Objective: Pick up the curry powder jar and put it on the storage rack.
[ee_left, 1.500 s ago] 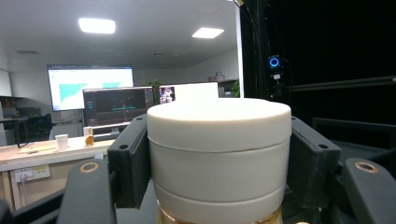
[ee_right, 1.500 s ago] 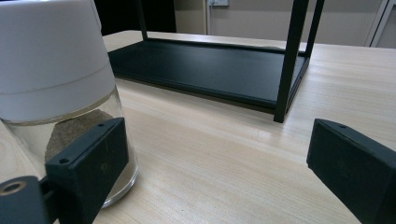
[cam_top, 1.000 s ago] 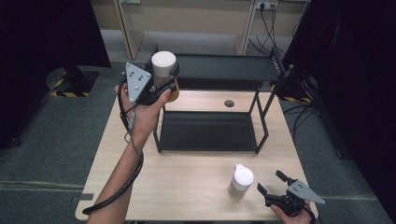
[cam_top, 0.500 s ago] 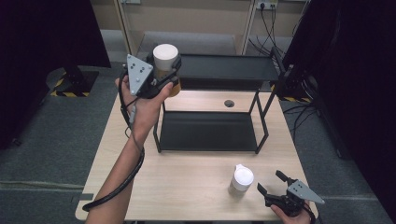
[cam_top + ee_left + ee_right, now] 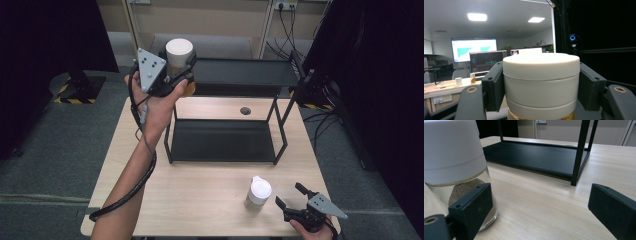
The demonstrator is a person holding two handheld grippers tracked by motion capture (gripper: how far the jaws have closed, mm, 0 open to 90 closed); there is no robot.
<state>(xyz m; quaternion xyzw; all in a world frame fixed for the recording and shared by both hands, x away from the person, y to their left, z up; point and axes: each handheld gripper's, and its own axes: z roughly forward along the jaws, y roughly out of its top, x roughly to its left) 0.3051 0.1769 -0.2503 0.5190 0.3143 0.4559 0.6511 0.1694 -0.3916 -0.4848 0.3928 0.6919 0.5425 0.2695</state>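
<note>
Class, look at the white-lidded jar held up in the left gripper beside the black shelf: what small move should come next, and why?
Probably carry the jar a little to the right over the top shelf and lower it there. The left gripper is clamped on the jar's lid, level with the shelf's left end, not yet above it. The right gripper lies open beside the second jar.

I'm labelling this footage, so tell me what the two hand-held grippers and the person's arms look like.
Both are black. The left hand-held gripper and right hand-held gripper each carry a grey three-cornered plate dotted with small pale markers. Jaws end in flat, blocky black pads. A black cable trails from the left one. No sleeves show on the forearms.
</note>
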